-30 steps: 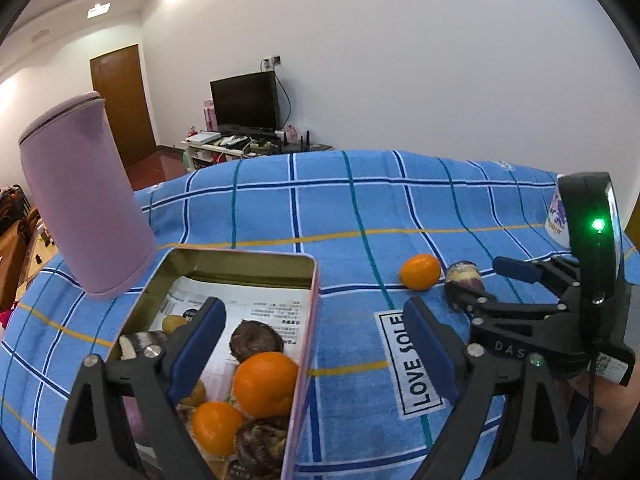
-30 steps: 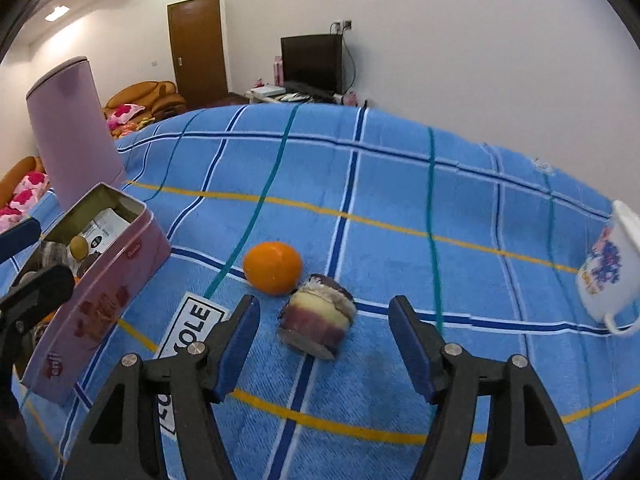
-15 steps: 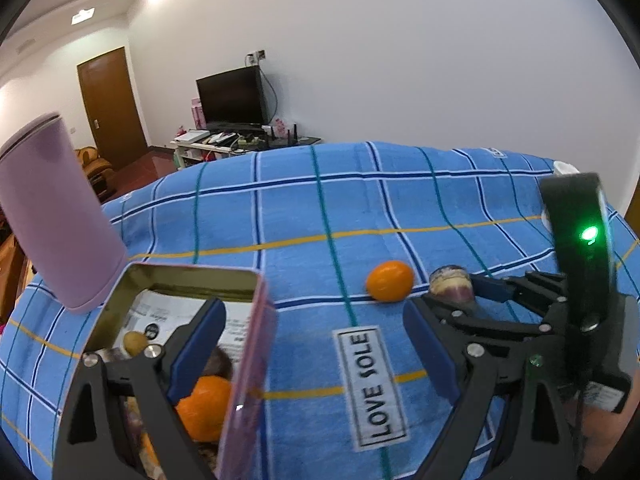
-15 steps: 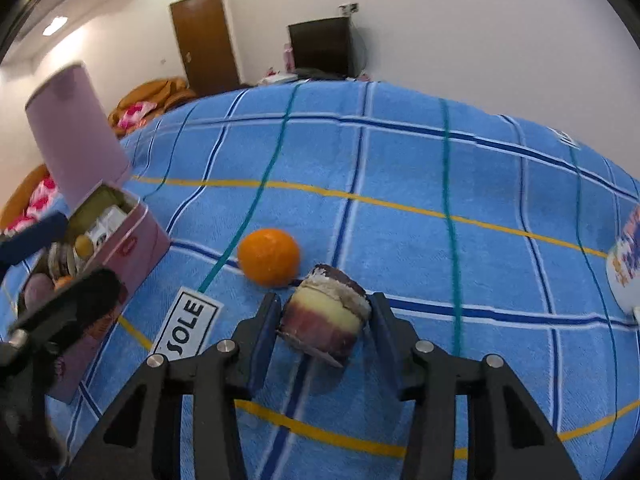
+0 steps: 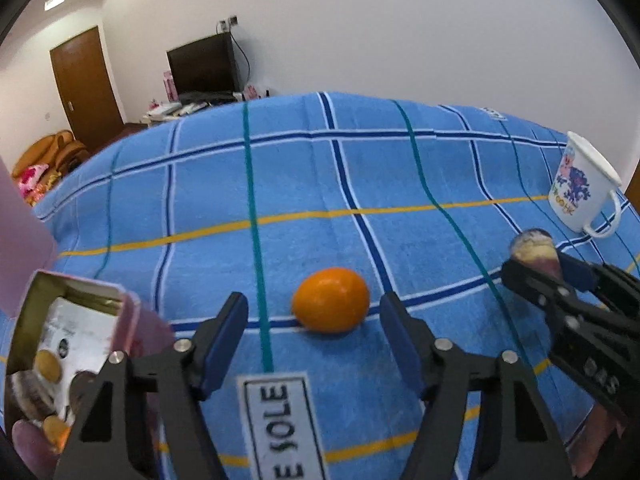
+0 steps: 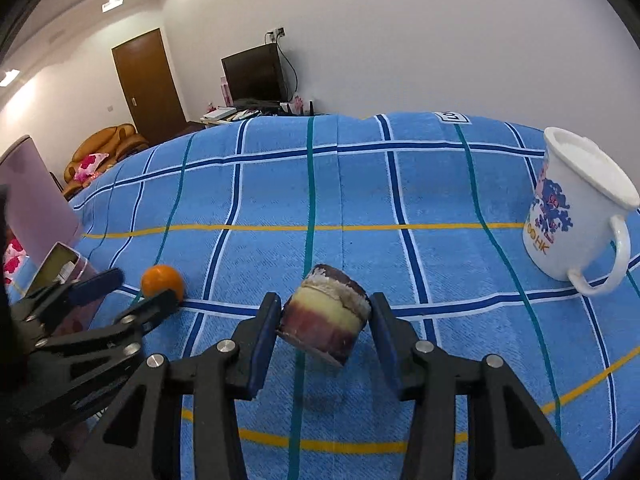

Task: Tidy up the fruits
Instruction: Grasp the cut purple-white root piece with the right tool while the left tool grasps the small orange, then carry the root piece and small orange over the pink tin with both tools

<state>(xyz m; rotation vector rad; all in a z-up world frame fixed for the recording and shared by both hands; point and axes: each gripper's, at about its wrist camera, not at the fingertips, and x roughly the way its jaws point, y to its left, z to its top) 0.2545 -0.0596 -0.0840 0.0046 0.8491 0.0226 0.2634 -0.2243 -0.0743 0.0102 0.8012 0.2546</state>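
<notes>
Blue plaid cloth (image 5: 400, 184) covers the work surface, with a white "SOLE" label (image 5: 280, 420) nearest the left wrist camera serving as landmark. Directly beyond that label, the left gripper (image 5: 314, 330) stands wide open and empty, its blue pads (image 5: 224, 340) flanking but not touching the orange (image 5: 330, 311), which rests on the cloth dead ahead between the fingers and slightly past their tips. Its long axis runs across the jaw opening, so, by my judgement, a short forward advance followed by closure is what the pick requires. Left of the label, the pink tin (image 5: 80, 344) already holds several fruits. Right of the label, the right gripper (image 6: 325, 330) is clamped on the purple-and-cream cut fruit (image 6: 324, 326), apparently lifted off the cloth. Farther right stands a white mug (image 6: 576, 216).
</notes>
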